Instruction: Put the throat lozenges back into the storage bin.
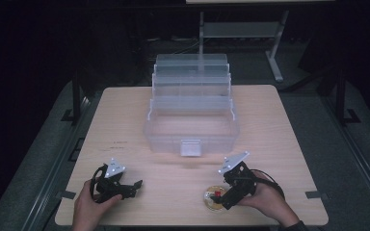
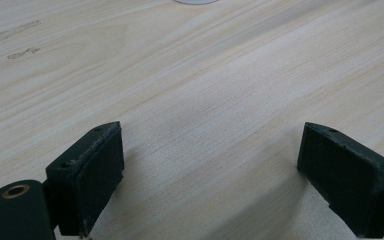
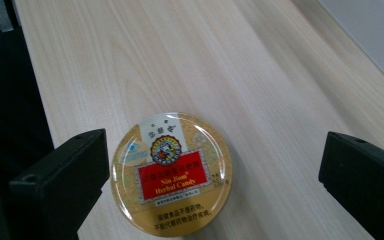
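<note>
- Dark floor and the legs of another table surround a pale wooden tabletop point(image 1: 125, 115) in the high view.
- At the middle of the tabletop stands a clear plastic tiered box point(image 1: 191, 108), opened out so its trays step back, with a latch on its near front wall.
- Near the front edge, to the right, lies a round golden candy tin point(image 3: 171, 171), flat, with a red label reading "Herbal Candy".
- Over that tin, the right gripper point(image 1: 221, 198) is held in the person's right hand point(image 1: 267, 202); its jaws are spread wide, one on either side of the tin, not touching it.
- At the front left, the left gripper point(image 1: 134, 185) sits low over bare wood in the left hand point(image 1: 87, 208), jaws likewise spread apart with nothing between them.
- Both grippers are well apart from each other.
</note>
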`<state>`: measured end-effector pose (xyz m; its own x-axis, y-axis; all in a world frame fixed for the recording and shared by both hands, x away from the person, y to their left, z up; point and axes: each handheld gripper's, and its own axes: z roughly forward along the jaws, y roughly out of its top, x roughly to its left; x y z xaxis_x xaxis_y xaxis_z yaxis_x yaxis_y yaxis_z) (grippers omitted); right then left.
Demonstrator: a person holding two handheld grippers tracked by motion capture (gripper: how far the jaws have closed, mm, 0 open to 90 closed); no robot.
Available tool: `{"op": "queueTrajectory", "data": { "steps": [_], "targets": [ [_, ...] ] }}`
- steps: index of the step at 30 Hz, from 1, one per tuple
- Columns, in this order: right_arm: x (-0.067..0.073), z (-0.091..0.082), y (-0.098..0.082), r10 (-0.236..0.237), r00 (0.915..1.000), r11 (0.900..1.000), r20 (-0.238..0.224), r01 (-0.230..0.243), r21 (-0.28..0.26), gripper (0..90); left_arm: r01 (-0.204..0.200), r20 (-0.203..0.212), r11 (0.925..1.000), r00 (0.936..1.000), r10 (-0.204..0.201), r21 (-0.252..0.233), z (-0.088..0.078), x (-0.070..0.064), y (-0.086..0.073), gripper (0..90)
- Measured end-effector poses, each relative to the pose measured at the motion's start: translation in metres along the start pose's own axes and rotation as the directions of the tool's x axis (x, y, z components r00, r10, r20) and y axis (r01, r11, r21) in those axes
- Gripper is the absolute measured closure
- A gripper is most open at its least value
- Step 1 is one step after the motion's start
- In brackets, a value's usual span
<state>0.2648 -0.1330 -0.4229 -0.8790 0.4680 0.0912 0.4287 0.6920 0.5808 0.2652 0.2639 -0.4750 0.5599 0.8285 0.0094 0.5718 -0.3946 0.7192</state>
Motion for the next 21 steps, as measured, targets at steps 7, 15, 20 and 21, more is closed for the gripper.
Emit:
{"op": "queueTrajectory", "data": {
  "steps": [7, 15, 20, 21],
  "targets": [
    [0.006, 0.007, 0.006, -0.031, 0.9994, 0.999, -0.016, 0.032, 0.017, 0.0, 0.000, 0.000, 1.0000, 1.0000, 0.000, 0.000, 0.000, 0.000, 0.000, 10.5],
    [0.012, 0.017, 0.007, -0.067, 0.9976, 0.996, -0.018, 0.068, 0.058, 0.0, 0.000, 0.000, 1.0000, 1.0000, 0.000, 0.000, 0.000, 0.000, 0.000, 10.5],
    [0.014, 0.023, 0.006, -0.084, 0.9964, 0.993, -0.014, 0.085, 0.086, 0.5, 0.000, 0.000, 1.0000, 1.0000, 0.000, 0.000, 0.000, 0.000, 0.000, 10.5],
    [0.014, 0.023, 0.006, -0.084, 0.9964, 0.993, -0.014, 0.085, 0.086, 0.5, 0.000, 0.000, 1.0000, 1.0000, 0.000, 0.000, 0.000, 0.000, 0.000, 10.5]
  ]
}}
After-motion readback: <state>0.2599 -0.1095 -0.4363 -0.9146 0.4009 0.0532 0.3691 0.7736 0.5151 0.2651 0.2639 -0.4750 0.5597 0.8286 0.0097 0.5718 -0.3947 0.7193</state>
